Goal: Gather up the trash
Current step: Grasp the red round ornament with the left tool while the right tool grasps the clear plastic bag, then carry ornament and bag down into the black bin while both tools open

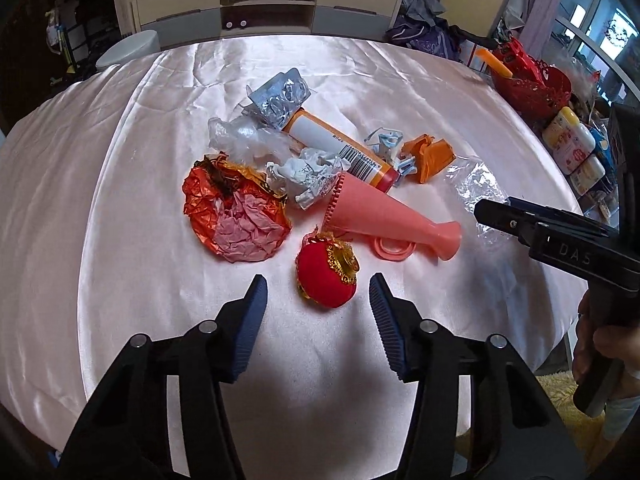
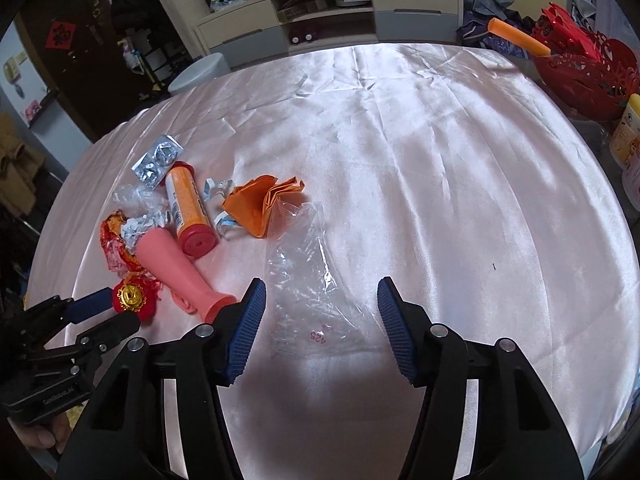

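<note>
Trash lies on a pink satin cloth [image 1: 120,184]. My left gripper [image 1: 318,292] is open, its fingertips either side of a red velvet ornament with gold trim [image 1: 326,274], not touching it. Beyond lie a pink plastic horn [image 1: 384,216], an orange foil wrapper [image 1: 236,212], crumpled paper [image 1: 308,172], an orange tube [image 1: 340,146], a blister pack [image 1: 280,96] and orange paper [image 1: 428,156]. My right gripper [image 2: 322,296] is open above a clear plastic bag [image 2: 308,276], which lies between its fingers. The right gripper also shows in the left wrist view [image 1: 496,216].
A red lattice basket [image 1: 532,80] with an orange stick and several lotion bottles [image 1: 568,140] stand off the table's right side. A shelf unit [image 1: 268,4] and a grey stool [image 1: 128,50] stand behind the table. The left gripper shows at lower left in the right wrist view [image 2: 104,310].
</note>
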### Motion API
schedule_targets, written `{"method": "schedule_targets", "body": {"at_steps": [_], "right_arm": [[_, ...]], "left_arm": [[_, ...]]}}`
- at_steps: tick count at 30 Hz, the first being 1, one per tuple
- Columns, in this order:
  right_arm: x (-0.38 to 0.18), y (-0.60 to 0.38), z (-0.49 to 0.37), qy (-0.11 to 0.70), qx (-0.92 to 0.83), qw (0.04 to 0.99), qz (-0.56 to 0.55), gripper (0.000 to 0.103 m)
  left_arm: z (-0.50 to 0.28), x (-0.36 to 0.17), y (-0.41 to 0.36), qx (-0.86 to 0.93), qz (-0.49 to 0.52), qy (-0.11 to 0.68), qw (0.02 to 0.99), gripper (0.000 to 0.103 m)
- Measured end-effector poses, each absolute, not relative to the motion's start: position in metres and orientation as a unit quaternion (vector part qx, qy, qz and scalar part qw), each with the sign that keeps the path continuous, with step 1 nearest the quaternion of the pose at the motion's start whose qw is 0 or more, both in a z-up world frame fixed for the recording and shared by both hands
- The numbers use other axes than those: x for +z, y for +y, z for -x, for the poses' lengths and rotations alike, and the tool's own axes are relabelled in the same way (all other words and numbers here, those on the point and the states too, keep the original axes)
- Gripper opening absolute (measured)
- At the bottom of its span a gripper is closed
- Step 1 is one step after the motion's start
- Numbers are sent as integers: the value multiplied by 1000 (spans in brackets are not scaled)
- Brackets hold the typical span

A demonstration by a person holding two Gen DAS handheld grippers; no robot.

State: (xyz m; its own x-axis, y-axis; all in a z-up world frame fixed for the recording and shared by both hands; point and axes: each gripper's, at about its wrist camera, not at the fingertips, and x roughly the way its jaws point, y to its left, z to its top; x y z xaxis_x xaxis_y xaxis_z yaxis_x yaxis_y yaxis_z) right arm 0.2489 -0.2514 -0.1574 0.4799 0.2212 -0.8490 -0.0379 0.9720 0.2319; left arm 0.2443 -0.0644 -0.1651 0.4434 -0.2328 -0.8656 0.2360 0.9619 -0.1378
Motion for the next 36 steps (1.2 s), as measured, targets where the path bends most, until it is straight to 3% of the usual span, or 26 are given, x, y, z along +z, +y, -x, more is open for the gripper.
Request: {"method": "schedule_targets", "body": {"at_steps": [2,4,6,15,36], "right_arm": [[-162,-251,-251,509,78,852,-93,56],[-163,-248,-251,510,80,852,-90,54],[-163,-245,-251,510,86,852,-86,47],[-159,-245,-241,506,96,852,-89,29],[-136,-219,-137,498,142,850,-99,26]], "left_arm": [[-247,-168,-66,-139,-2,511,848,44],[-249,-171,-67,-141,-1,513,847,34],[-250,-172,-68,-145,-1,513,846,30],[-241,-168,-66,-148,-18,500,853,30],[-134,-132,-48,-157,9,472,867,30]]}}
